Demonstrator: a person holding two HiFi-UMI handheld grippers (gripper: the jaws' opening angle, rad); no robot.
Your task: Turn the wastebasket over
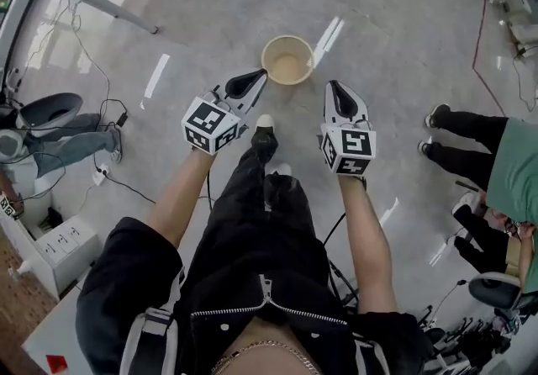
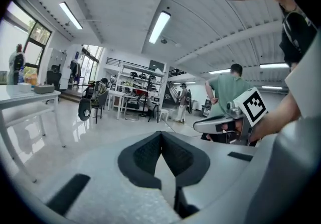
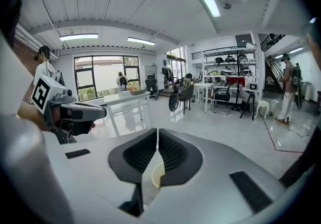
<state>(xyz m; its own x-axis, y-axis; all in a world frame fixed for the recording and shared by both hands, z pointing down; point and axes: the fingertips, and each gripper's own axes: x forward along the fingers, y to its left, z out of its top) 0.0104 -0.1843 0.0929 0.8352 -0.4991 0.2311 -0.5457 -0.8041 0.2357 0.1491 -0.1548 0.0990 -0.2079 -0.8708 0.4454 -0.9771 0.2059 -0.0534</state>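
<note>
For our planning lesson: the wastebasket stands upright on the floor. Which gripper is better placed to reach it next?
Left, slightly. In the head view the left gripper points at the rim of the wastebasket; the right gripper sits off to its side. Both are shut and held above it.

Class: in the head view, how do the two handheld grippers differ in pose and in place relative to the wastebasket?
1. The left gripper slants; the right gripper points straight up the picture.
2. The left gripper's tip meets the rim of the beige round wastebasket in the picture; the right gripper's tip is clear of it.
Both are shut and empty.
</note>
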